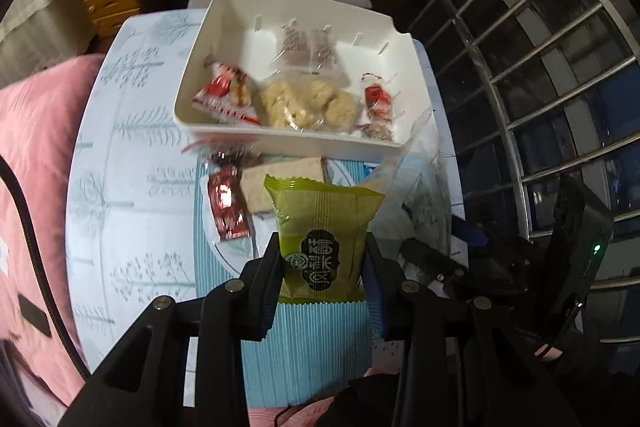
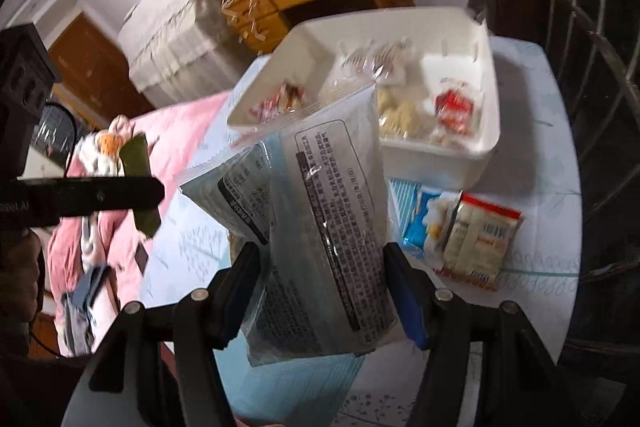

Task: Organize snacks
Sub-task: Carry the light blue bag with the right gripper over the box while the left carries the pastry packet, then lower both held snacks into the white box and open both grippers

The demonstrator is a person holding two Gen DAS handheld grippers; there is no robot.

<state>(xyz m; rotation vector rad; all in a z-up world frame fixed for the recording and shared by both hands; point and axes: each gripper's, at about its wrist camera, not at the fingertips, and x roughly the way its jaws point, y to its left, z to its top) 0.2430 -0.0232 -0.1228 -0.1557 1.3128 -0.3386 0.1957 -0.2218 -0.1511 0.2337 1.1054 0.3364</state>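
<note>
**Both grippers carrying snack packets above the table**

Left wrist view. At frame left lies pink bedding [image 1: 36, 163]; the pale patterned table [image 1: 132, 155] fills the centre. At lower centre the left gripper [image 1: 323, 259] has its jaws closed narrowly on a green packet [image 1: 324, 227], pads pressing both sides. Just behind it lie a red packet [image 1: 228, 203] and a tan packet [image 1: 280, 183]. At upper centre stands the white bin [image 1: 288, 137], holding several wrapped snacks.

Right wrist view. At lower centre the right gripper [image 2: 320, 259] holds a large clear printed bag [image 2: 340, 227] between half-open jaws. The bin sits at upper centre-right; two small packets [image 2: 460, 231] lie at right.
</note>
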